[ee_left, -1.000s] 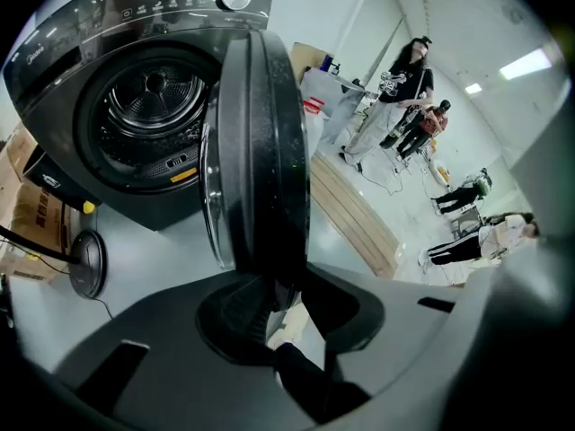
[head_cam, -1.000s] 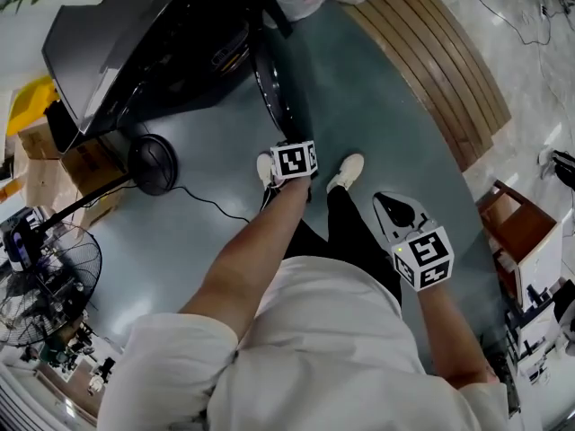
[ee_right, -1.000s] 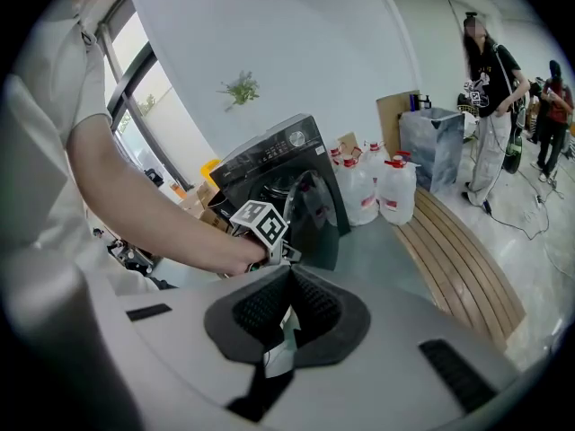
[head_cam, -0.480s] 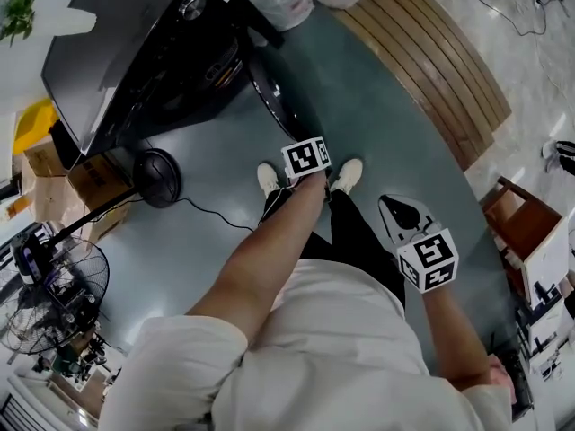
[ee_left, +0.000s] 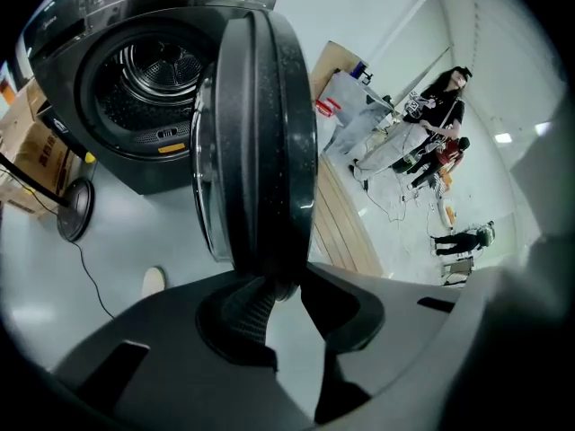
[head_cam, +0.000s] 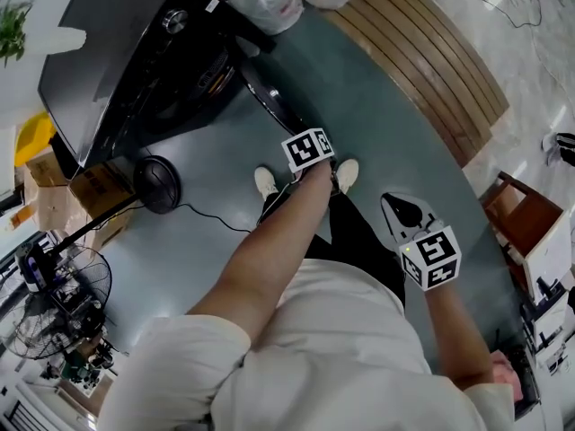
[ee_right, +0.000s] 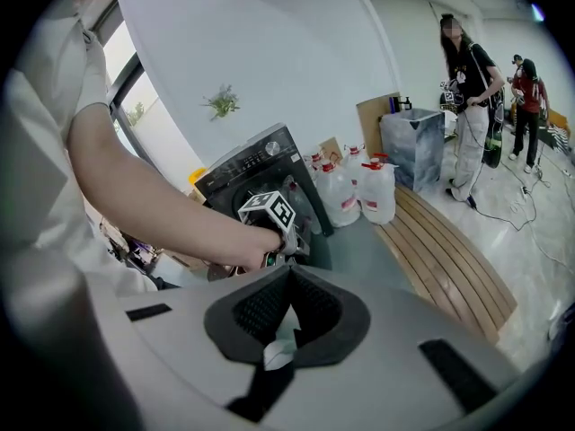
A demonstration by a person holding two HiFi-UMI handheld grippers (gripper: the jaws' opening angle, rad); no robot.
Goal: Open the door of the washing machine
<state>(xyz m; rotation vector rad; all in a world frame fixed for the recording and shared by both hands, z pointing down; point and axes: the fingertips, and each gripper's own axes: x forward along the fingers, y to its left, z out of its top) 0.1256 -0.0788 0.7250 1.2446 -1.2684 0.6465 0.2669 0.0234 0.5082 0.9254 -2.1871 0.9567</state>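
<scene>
One grey floor (head_cam: 377, 106) under washing machine (head_cam: 117, 52); perhaps marble (head_cam: 539, 70) beyond wooden slats (head_cam: 431, 61).

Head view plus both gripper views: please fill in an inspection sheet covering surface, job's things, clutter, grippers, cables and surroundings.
Surface: grey-green floor.
Job's things: black washing machine; its door stands swung out, so the drum is exposed.
Clutter: plastic jugs beside the machine, cardboard boxes, standing fan, round black stand base.
Grippers: left gripper is closed on the door's rim; right gripper is shut, empty and held aside.
Cables: one thin cable runs across the floor from the stand base.
Surroundings: slatted wooden bench, wooden crate, people standing in the background.
</scene>
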